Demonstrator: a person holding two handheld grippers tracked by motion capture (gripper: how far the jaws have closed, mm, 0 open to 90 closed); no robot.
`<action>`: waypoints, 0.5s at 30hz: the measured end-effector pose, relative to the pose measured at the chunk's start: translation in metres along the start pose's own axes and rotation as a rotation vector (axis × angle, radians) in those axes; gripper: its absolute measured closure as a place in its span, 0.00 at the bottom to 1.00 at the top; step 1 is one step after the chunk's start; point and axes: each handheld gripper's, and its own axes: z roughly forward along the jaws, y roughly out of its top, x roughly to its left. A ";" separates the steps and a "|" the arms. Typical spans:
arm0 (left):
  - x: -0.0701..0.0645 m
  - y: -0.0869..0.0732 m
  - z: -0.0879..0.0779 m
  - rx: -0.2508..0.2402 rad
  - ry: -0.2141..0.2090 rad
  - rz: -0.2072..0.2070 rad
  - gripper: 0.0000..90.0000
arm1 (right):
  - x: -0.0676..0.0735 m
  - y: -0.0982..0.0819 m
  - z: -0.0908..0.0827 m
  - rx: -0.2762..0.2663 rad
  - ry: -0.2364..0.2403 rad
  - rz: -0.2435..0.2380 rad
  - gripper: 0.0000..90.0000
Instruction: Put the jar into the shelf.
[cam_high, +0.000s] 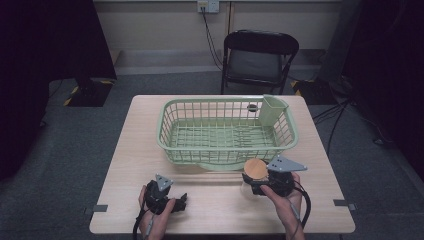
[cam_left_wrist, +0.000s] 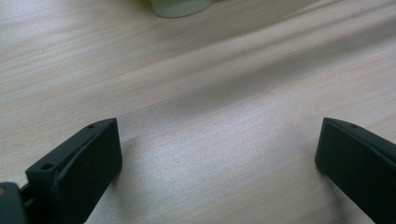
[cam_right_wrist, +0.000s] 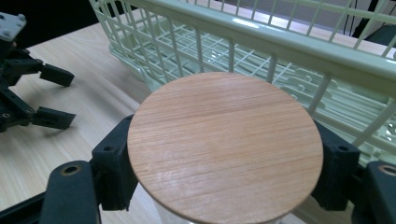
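We find the wooden-lidded jar (cam_right_wrist: 225, 145) lower centre of the right gripper view, clamped in the right gripper (cam_right_wrist: 224, 161), the green basket (cam_right_wrist: 280, 42) just behind. Left gripper (cam_left_wrist: 217, 154) jaws stand apart over the bare table (cam_left_wrist: 210, 70).

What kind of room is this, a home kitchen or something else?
Probably a lab or studio set up for recording, not a kitchen: a bare wooden table on grey carpet, a folding chair by a wall socket, and dark curtains at the sides.
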 end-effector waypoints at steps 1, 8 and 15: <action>0.000 0.000 0.000 0.000 0.000 0.000 0.00 | 0.000 0.000 0.000 -0.004 0.003 -0.003 0.27; 0.000 0.000 0.000 0.000 0.000 0.000 0.00 | 0.005 0.008 -0.004 -0.041 0.025 -0.013 0.27; 0.000 0.000 0.000 0.000 0.000 0.000 0.00 | 0.008 0.019 -0.007 -0.072 0.038 -0.024 0.27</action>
